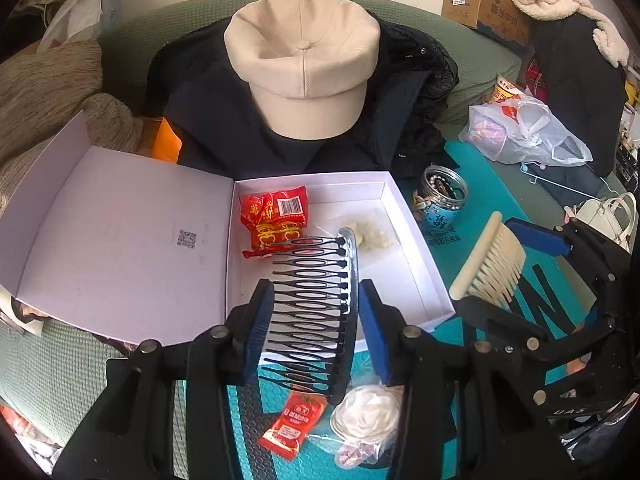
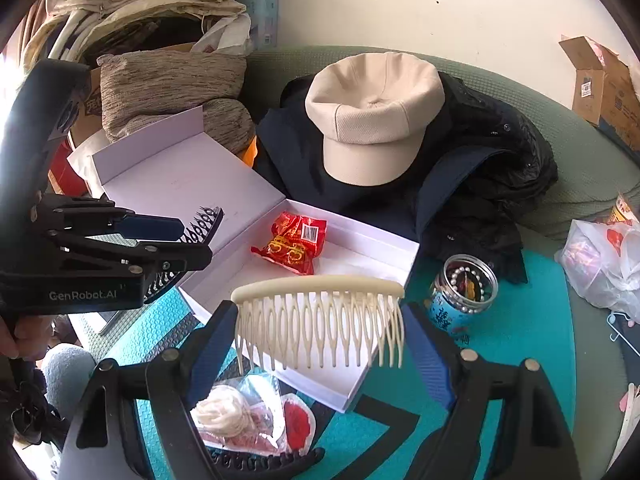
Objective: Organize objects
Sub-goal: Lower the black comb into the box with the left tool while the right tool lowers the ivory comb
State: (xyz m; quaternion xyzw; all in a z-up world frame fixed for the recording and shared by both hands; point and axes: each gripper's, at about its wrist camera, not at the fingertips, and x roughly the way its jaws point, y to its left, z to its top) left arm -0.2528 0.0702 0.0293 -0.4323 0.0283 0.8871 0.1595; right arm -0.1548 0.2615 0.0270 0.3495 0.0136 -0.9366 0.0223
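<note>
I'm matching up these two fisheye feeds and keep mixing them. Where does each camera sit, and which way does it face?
Left wrist: on the left gripper, looking down its fingers at the black comb over the white box; right gripper at right.
Right wrist: on the right gripper, holding the cream comb; left gripper and a hand at left.
Shared: box, beige cap, red packet.

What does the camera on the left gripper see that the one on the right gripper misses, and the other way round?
Only the left view shows the red sauce sachet on the teal mat and a clear packet inside the box. Only the right view shows a second black comb lying on the mat and a pile of clothes at the back. Both show the white box with its red snack packet, the beige cap, the bead jar, and each gripper holding a comb.
</note>
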